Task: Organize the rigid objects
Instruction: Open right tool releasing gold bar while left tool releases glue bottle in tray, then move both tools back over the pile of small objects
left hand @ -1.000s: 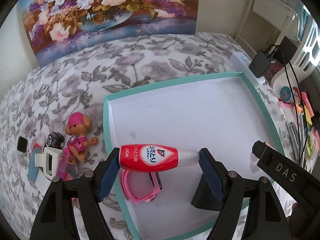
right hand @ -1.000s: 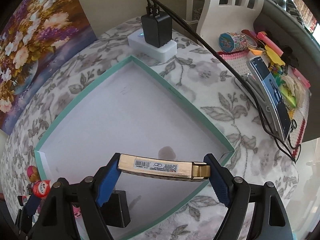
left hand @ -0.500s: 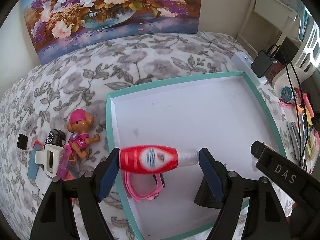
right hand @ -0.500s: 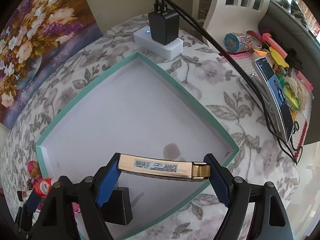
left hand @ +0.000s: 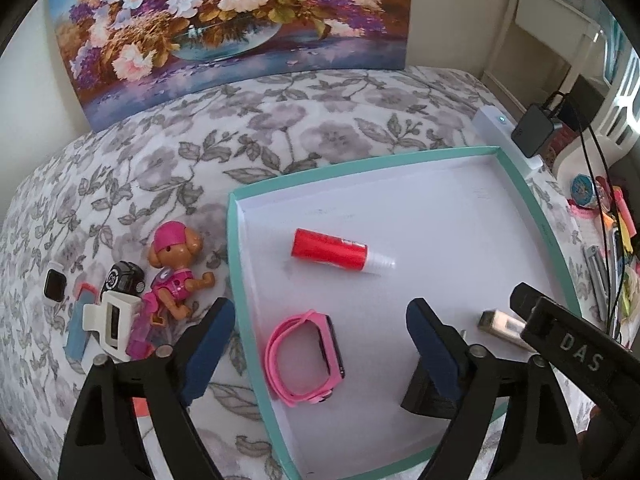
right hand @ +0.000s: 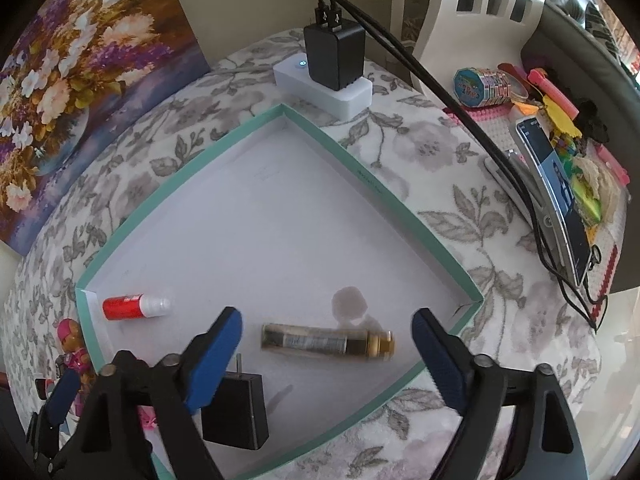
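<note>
A shallow white box with a teal rim (left hand: 234, 248) (right hand: 384, 196) lies on the flowered cloth. Inside it lie a red bottle with a clear cap (left hand: 330, 249) (right hand: 134, 306), a pink watch (left hand: 306, 354), a black plug adapter (left hand: 424, 394) (right hand: 236, 412) and a gold tube (right hand: 326, 341) (left hand: 502, 326). My left gripper (left hand: 318, 340) hangs over the box, its jaws opening, nothing between them. My right gripper (right hand: 328, 354) also has jaws opening above the gold tube, which lies free on the box floor.
Left of the box lie a pink dog figure (left hand: 176, 270), a white clip (left hand: 112, 324), a small watch (left hand: 54, 285) and other small items. A white power strip with a black charger (right hand: 334, 64) sits behind the box. A phone (right hand: 560, 196), cables and toys crowd the right.
Both grippers opened. The red bottle left the left jaws and now lies in the box; the gold tube left the right jaws and lies on the box floor.
</note>
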Demonstrator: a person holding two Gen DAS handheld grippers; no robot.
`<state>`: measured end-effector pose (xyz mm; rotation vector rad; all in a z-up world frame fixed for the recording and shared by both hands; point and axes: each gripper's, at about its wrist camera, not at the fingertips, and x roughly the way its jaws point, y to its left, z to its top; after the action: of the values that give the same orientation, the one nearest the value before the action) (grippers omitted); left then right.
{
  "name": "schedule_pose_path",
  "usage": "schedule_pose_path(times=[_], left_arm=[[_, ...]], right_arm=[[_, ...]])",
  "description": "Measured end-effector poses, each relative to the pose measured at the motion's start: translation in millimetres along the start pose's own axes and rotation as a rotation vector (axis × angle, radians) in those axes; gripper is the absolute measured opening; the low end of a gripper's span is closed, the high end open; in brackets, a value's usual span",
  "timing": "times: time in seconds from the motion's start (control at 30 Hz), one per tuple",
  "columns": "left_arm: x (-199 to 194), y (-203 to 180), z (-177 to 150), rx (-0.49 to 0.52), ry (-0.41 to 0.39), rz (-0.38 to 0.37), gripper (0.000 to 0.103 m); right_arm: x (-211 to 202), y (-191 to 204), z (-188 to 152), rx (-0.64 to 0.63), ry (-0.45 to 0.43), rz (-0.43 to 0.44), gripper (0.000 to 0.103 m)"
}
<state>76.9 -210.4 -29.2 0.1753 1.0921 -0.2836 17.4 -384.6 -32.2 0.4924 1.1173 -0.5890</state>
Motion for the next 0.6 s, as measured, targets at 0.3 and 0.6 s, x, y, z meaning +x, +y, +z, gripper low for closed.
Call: schedule_pose_path(times=[0.3, 0.6], left_arm=[[4, 24, -1, -0.079, 0.03, 0.044, 0.089], [-1, 77, -3, -0.266, 0.04, 0.095, 0.1]], right_arm=[[-2, 2, 0, -0.004, -0.006, 0.018, 0.102], [-6, 12, -2, -0.042, -0.017, 0.019, 0.103]])
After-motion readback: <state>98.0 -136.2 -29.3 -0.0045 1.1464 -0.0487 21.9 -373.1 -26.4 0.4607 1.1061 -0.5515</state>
